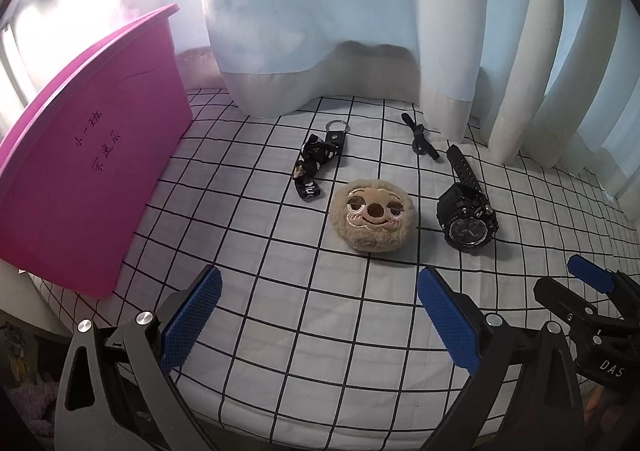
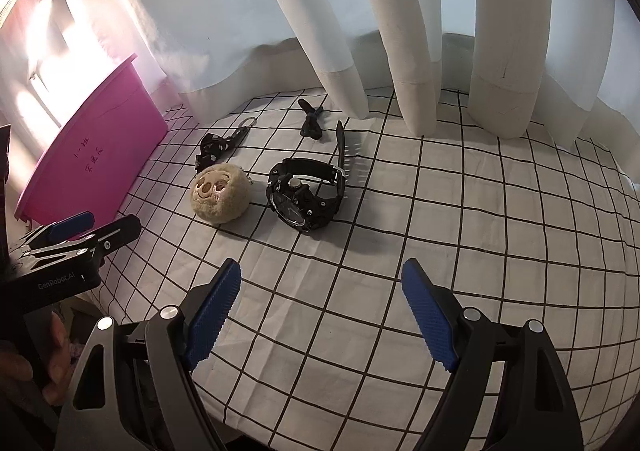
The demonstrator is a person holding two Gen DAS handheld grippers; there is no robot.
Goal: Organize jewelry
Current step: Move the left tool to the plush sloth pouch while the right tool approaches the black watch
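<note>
Hovering over the checked sheet [image 1: 320, 331], the left tongs [image 1: 318, 301] and right tongs [image 2: 322, 291] both gape wide, holding nothing. Beyond them lie a plush face [image 1: 372, 215] and, just right of it, a black watch [image 1: 468, 217]. Farther back sit a strap keyring [image 1: 320, 159] and a small black clip [image 1: 420, 135], near the curtain [image 1: 320, 11]. A pink box [image 1: 88, 171] stands left.

Checked sheet [image 1: 320, 331], pale curtains [image 1: 360, 11]
</note>
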